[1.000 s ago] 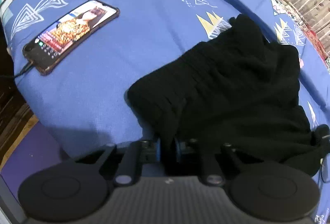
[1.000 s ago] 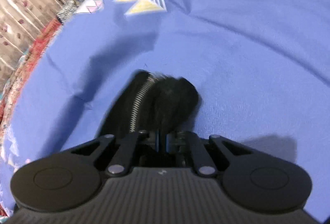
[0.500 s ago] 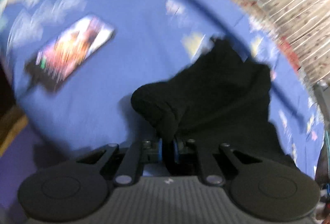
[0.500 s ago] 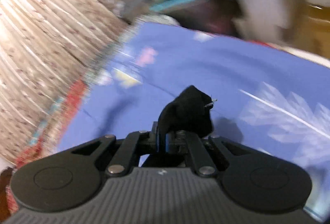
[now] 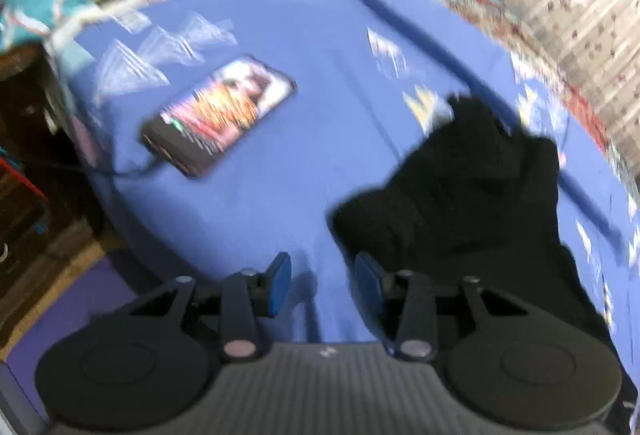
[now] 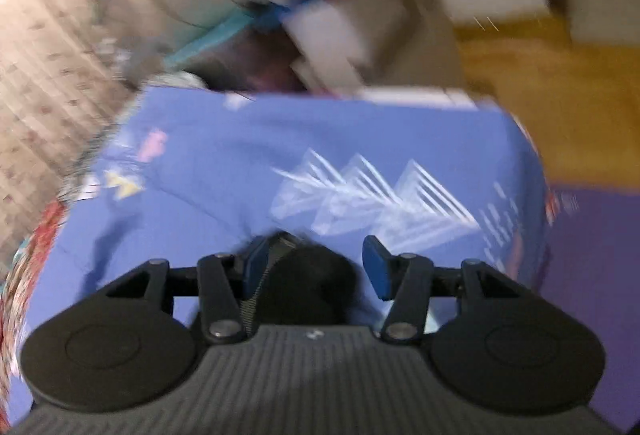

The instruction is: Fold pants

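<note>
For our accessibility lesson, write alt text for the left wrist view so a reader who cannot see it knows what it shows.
The left gripper is open above a blue sheet, with nothing between its fingers. Black pants lie bunched just right of it, and a lit phone with a cable rests farther off on the left. The picture is blurred.

Left tongs (image 5: 323,285) and right tongs (image 6: 316,269), both spread wide.

- Left gripper (image 5: 323,285): black linkage arms, blue finger pads (image 5: 280,281), silver pivot screws, ribbed grey housing, two round black discs.
- Right gripper (image 6: 316,267): same build.
</note>
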